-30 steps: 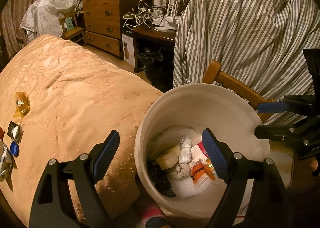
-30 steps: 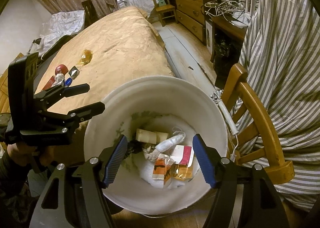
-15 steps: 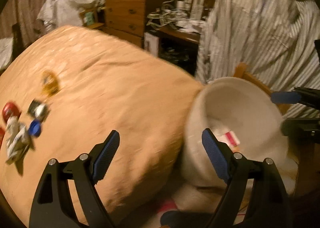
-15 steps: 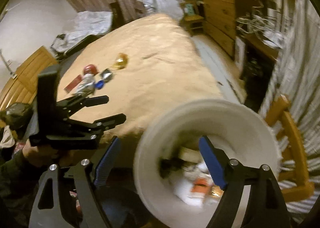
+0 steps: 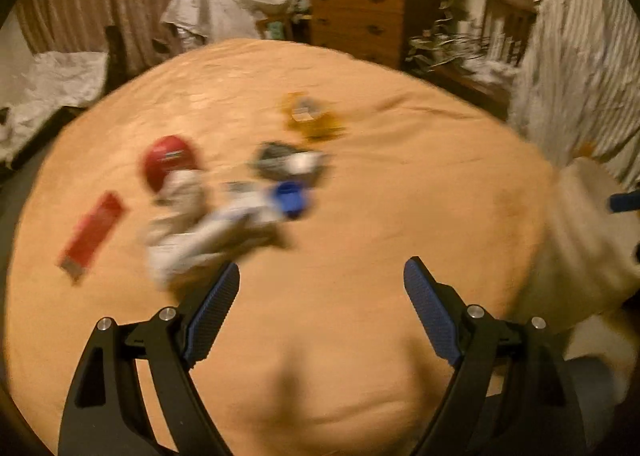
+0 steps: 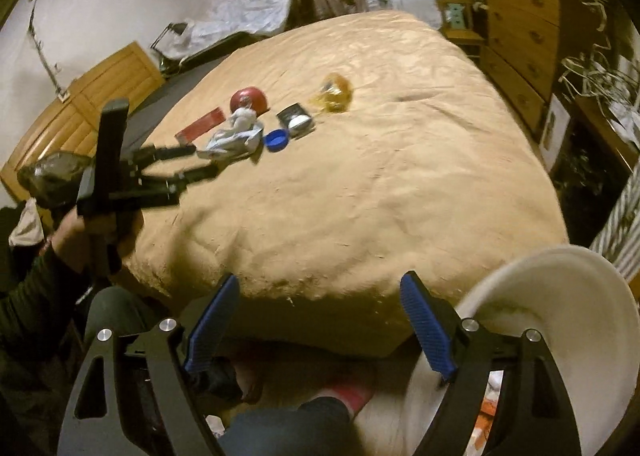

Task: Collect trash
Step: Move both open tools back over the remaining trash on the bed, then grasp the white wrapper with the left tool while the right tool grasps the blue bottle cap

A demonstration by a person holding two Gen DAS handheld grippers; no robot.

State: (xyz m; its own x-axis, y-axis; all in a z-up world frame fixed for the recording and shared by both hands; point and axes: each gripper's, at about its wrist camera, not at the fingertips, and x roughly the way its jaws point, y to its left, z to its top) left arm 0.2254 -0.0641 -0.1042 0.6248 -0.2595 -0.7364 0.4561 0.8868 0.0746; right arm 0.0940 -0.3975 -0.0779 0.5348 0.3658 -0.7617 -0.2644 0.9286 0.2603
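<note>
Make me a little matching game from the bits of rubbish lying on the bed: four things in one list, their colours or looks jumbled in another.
Things:
1. bottle cap
2. flat strip
3. crinkly wrapper
4. crumpled packet

Looks:
a. amber, see-through
b. white, creased
c. blue, round
d. red, long and narrow

Pairs: 1-c, 2-d, 3-a, 4-b.

All four lie on the tan bedspread. The left gripper reaches toward them with open fingers.
</note>
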